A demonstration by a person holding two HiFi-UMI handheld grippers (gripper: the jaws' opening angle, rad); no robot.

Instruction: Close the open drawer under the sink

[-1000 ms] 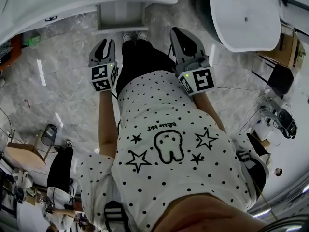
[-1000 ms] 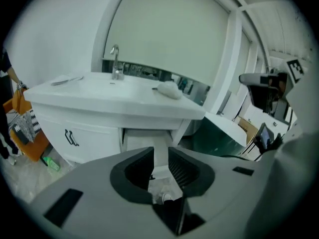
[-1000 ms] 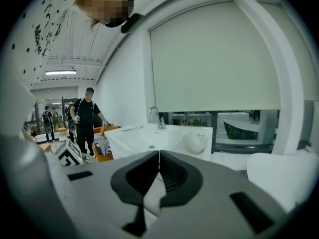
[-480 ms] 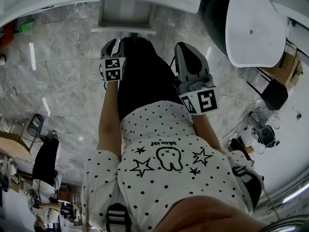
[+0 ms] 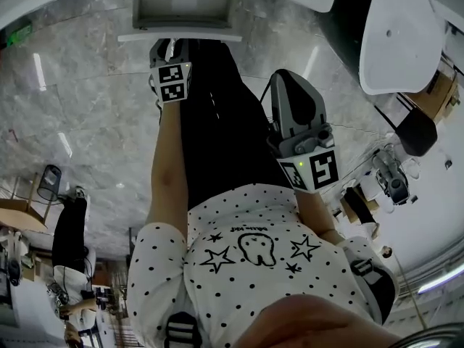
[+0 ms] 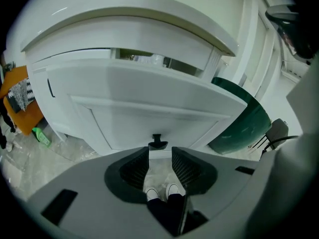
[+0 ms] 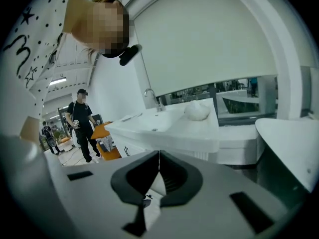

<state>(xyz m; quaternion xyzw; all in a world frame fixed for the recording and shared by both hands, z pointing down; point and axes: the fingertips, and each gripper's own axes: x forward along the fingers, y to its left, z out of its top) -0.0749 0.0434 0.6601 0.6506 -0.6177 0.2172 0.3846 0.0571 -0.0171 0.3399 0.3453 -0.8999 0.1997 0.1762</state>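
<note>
Far left, left gripper view: an orange item (image 6: 20, 103) stands against the cabinet's side, and a green bottle (image 6: 42, 136) lies on the floor beside it.

Left gripper (image 5: 172, 48): held low in front of the person and pointed at the open drawer (image 5: 181, 9). Its jaws have just been opening and now stand a narrow gap apart. Nothing is between them; only the floor and the person's white shoes (image 6: 159, 193) show through the gap. In its own view the left gripper (image 6: 160, 153) sits just short of the drawer's small black handle (image 6: 158, 142), which lines up with the gap. Contact cannot be confirmed.

Drawer (image 6: 144, 103): pulled out from the white cabinet under the sink. Its flat white front faces the left gripper. In the head view it sits at the top centre, above the grey marble floor (image 5: 87, 122).

Right gripper (image 5: 288, 78): held off to the right of the person's legs, well apart from the drawer. In its own view the right gripper (image 7: 158, 154) has its jaws together at the tips, with nothing in them. That view looks across a white sink (image 7: 164, 123) with a tap (image 7: 152, 98).

Far right, left gripper view: a dark green rounded unit (image 6: 244, 128) stands next to the cabinet.
</note>
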